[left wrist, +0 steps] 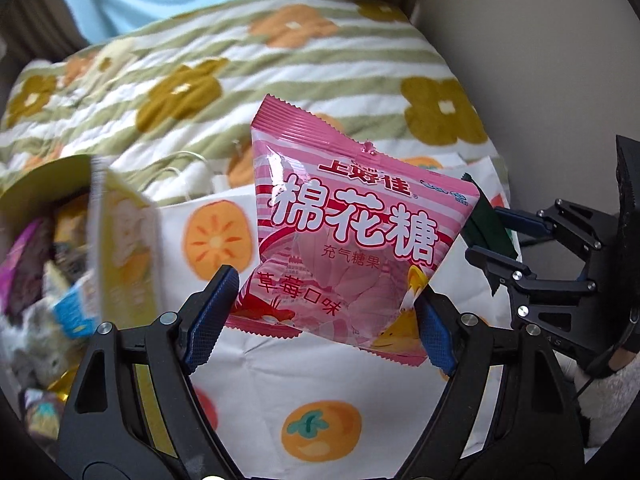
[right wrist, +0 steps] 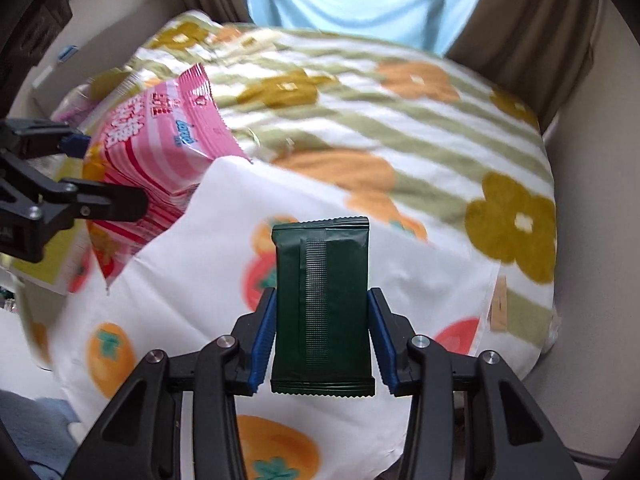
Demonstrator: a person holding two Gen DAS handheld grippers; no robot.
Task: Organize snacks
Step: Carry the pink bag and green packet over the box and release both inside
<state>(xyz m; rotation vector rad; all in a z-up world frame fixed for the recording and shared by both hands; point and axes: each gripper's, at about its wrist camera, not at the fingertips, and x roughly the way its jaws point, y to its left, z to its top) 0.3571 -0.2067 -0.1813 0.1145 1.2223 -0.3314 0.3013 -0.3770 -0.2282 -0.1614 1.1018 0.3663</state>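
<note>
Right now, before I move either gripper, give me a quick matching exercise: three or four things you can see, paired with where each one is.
Things:
1. pink striped marshmallow bag
2. dark green foil sachet
3. white persimmon-print cloth
4. yellow container of mixed snacks

Places:
A. spread under both grippers
B. held in the right gripper
C. far left of the left wrist view
D. held in the left gripper

Pairs: 1-D, 2-B, 3-A, 4-C

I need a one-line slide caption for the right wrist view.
Right gripper holds a dark green packet upright above persimmon-print cloth.
</note>
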